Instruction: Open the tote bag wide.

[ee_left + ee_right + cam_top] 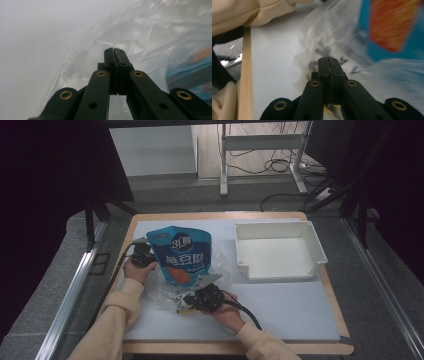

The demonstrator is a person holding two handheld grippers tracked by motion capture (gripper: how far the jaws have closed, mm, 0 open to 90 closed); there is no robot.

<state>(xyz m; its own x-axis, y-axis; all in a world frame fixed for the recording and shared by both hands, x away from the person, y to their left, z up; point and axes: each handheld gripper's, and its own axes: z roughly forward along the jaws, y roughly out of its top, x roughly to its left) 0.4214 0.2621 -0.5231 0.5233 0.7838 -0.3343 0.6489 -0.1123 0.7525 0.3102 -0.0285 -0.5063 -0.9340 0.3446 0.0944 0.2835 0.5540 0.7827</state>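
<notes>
A blue pouch (181,255) with white lettering and an orange patch sits inside a clear plastic bag (162,292) on the white mat. My left gripper (150,264) is at the bag's left side, jaws shut, with the film (140,32) spreading out from its tips (114,50). My right gripper (186,302) is at the bag's near edge and points left. Its jaws are shut too, with crumpled film (324,32) at their tips (328,59). Beyond the film, the pouch (392,27) looks blurred. A hand holds each gripper.
An empty white tray (314,236) stands at the back right of the mat (290,310). The wooden table edge (215,349) runs along the near side. A sleeve (249,12) crosses the top left of the right gripper view. Cables and a desk frame (260,150) lie beyond the table.
</notes>
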